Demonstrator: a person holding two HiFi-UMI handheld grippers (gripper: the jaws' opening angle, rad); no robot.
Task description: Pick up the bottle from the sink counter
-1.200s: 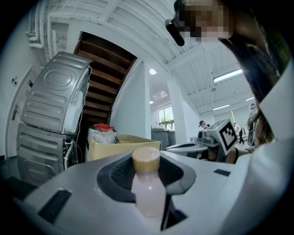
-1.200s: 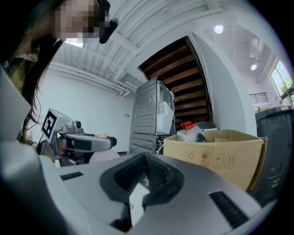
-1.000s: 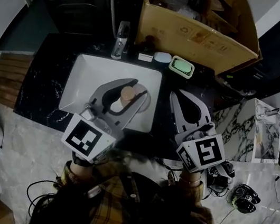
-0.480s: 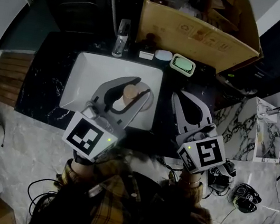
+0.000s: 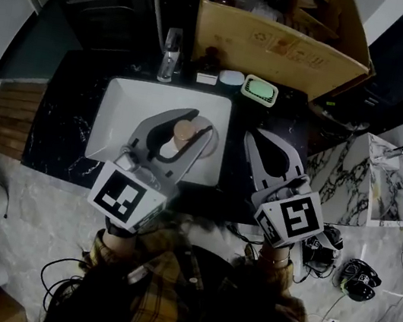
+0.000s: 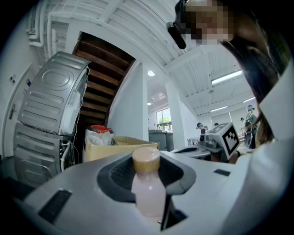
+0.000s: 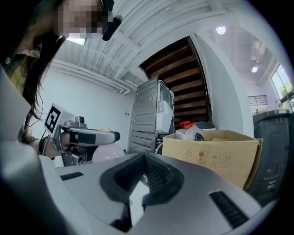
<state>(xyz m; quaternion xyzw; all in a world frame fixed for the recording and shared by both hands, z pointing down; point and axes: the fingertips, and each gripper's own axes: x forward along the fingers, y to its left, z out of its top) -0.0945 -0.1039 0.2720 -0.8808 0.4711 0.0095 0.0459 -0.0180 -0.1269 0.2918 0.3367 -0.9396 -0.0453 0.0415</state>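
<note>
The bottle [image 6: 148,195] stands upright between the pads of the left claw [image 5: 195,128], which grips its body below the cap, over the sink [image 5: 118,111]; the right claw [image 5: 265,148] alongside is closed and empty.

Looks like a washroom mock-up built inside a big lab or workshop hall, not a real home. Washroom bits: white sink basin [image 5: 116,118] set in a dark marbled counter [image 5: 66,121], tap [image 5: 171,55] at the back edge, green soap dish [image 5: 260,90] near it, silver washer-type appliance [image 6: 53,105] behind. Hall bits: open cardboard box [image 5: 283,47] of clutter against the counter, underside of a wooden staircase [image 6: 103,78] overhead, high white ribbed ceiling [image 6: 138,27] with strip lights [image 6: 227,77], people [image 6: 250,117] in the far background, loose cables [image 5: 57,277] across the pale marbled floor [image 5: 39,205].
</note>
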